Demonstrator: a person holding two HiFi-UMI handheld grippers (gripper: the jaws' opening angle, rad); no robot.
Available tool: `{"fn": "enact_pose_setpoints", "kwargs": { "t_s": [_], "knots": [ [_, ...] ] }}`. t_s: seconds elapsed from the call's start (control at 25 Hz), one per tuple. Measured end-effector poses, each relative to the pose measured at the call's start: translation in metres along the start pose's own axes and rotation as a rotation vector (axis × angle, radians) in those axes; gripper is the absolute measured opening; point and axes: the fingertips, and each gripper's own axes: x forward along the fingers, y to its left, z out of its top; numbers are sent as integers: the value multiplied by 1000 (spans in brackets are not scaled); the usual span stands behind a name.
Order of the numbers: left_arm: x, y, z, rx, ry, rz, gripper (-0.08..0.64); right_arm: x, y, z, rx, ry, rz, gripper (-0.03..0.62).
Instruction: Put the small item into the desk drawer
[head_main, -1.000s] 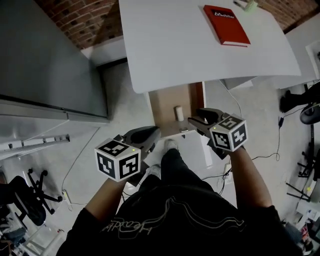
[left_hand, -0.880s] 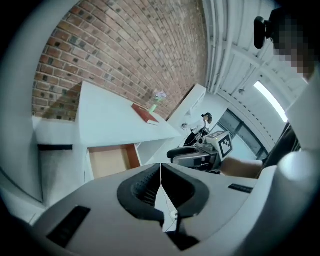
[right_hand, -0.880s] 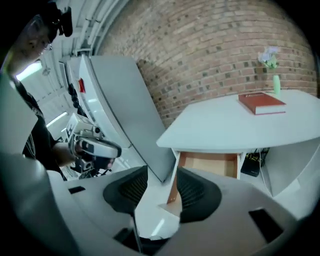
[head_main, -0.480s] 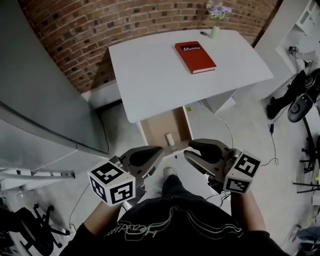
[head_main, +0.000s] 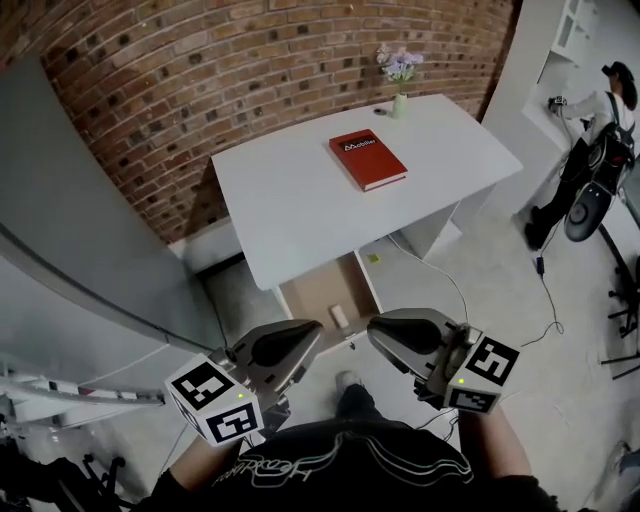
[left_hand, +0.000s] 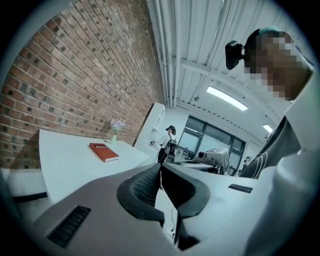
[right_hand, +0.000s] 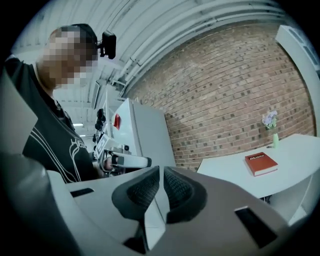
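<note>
The white bench fills mid-frame, with the open drawer under its near edge. Bottom of frame: the left gripper is clenched and empty, and the right gripper has just been closing on nothing. The red book has a white title too small to read. The small item lies in the drawer.

At six o'clock, right gripper, jaws just closed to touching, nothing between. At three o'clock, red book lying on white desk, flower vase beyond, brick wall behind. At nine o'clock, person in black shirt.
</note>
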Motion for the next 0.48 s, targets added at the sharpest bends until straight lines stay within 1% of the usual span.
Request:
{"fn": "enact_pose_setpoints", "kwargs": {
  "t_s": [0.08, 0.28, 0.48],
  "knots": [
    [3, -4, -1, 11, 7, -1, 23, -7, 2, 0, 22, -3, 5, 57],
    [12, -14, -8, 28, 29, -9, 23, -19, 0, 8, -31, -52, -47, 51],
    [20, -9, -8, 27, 37, -8, 23, -21, -8, 3, -21, -48, -58, 49]
  ]
}}
